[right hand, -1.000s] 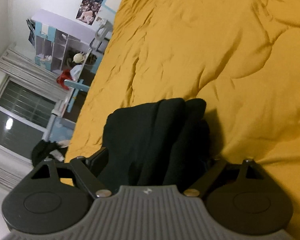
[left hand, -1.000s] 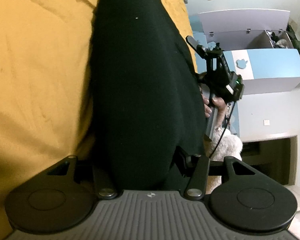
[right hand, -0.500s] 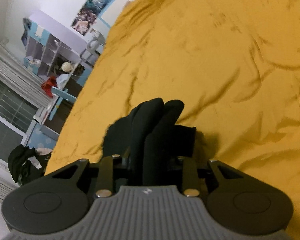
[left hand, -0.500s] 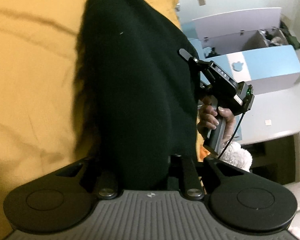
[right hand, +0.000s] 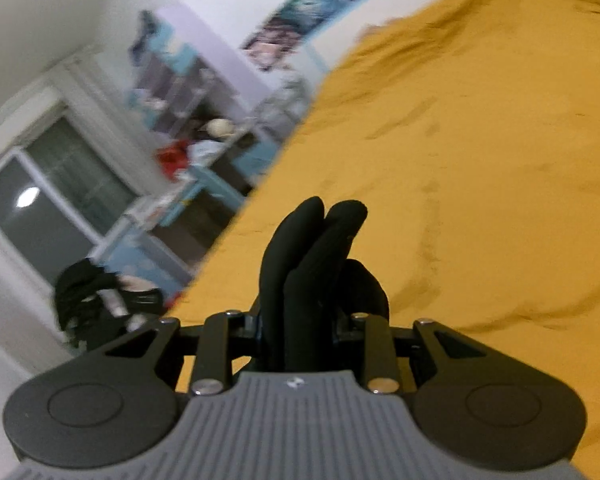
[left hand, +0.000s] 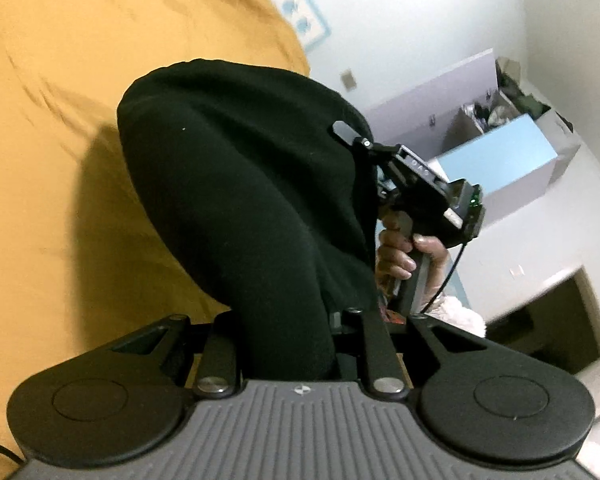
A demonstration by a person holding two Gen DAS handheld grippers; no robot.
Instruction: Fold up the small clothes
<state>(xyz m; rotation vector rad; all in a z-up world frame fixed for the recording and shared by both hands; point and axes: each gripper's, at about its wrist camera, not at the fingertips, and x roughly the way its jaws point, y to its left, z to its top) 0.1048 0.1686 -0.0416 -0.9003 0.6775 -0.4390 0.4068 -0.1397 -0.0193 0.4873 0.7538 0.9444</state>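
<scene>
Black cloth, a small dark garment (left hand: 240, 200), hangs bunched between the two devices above the bed, whose mustard-yellow cover (left hand: 52, 140) shows creased beneath it. The left tongs (left hand: 292, 332) are drawn in narrow and clamp a thick gather of the fabric; the right tongs (right hand: 304, 320) are likewise pinched on a folded roll of the same black stuff, with two rounded lobes poking out past the jaws. Both pairs have just been closing, and cloth sits between the jaws in each. From the left device's view the other device (left hand: 420, 184) shows beyond the garment, gripped by a hand (left hand: 400, 256) on its handle.

To my eye the fabric is soft, limp and light: it droops into a rounded hump with no stiffness at all, so it should sag wherever it is not supported and will not hold a crease unless laid flat and pressed. It looks matte and knitted, not slippery, so a pinch ought to hold. I would say the best hold is at opposite edges or corners, not on wads like these, so it can be stretched taut before it is laid on the cover. I cannot tell which part of the garment each device has.
</scene>
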